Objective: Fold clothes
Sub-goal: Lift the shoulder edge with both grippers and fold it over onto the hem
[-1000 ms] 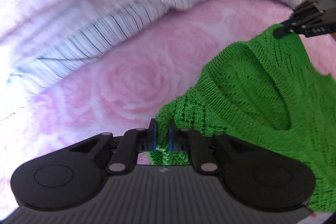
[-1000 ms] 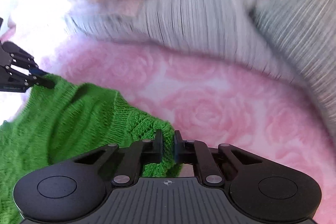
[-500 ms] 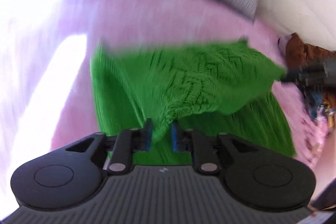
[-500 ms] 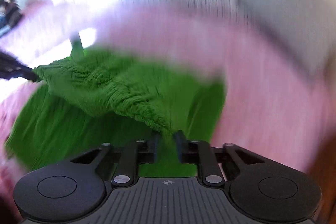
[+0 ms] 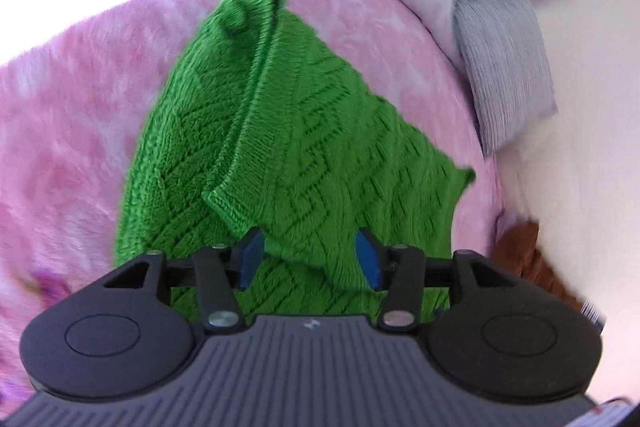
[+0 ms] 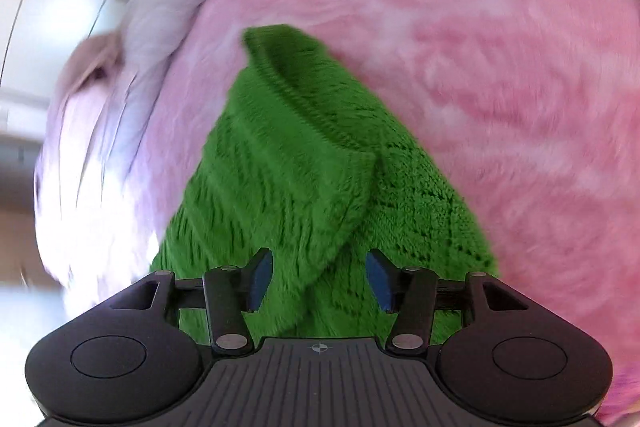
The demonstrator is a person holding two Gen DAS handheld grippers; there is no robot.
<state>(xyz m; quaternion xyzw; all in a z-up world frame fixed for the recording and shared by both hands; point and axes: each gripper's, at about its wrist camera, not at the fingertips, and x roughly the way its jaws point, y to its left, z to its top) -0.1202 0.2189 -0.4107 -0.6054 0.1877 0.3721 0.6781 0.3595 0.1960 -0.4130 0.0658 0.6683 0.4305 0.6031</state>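
Left claw (image 5: 308, 253): spread wide, its two blue-padded fingers (image 5: 251, 257) apart and holding nothing. It hangs just above the near edge of the green sweater (image 5: 304, 147).

Right claw (image 6: 318, 277): also spread wide, blue pads (image 6: 380, 279) apart and gripping nothing. Green knit fills the gap between them from below; whether the pads touch the fabric cannot be told.

Green sweater: a bright green knitted garment with an openwork zigzag pattern. It lies on the pink blanket (image 5: 80, 131), doubled over on itself. In the left wrist view a ribbed edge runs from the far tip down towards the claw, with one layer lapping over another. In the right wrist view (image 6: 304, 167) a similar ribbed band crosses the upper part and a fold stands up as a ridge near the middle.

Pink blanket: a fluffy cover with a faint rose pattern, spread across a bed and surrounding the sweater on all sides. A bright patch of light falls on it at the upper left of the left wrist view.

Striped pillow (image 5: 504, 67): grey-blue, at the far right of the bed beside a pale wall, well apart from the sweater.

Other bedding (image 6: 160, 27): pale grey-lilac fabric bunched at the bed's far edge, blurred.

Picture quality: both views are smeared by motion, most of all at the edges.
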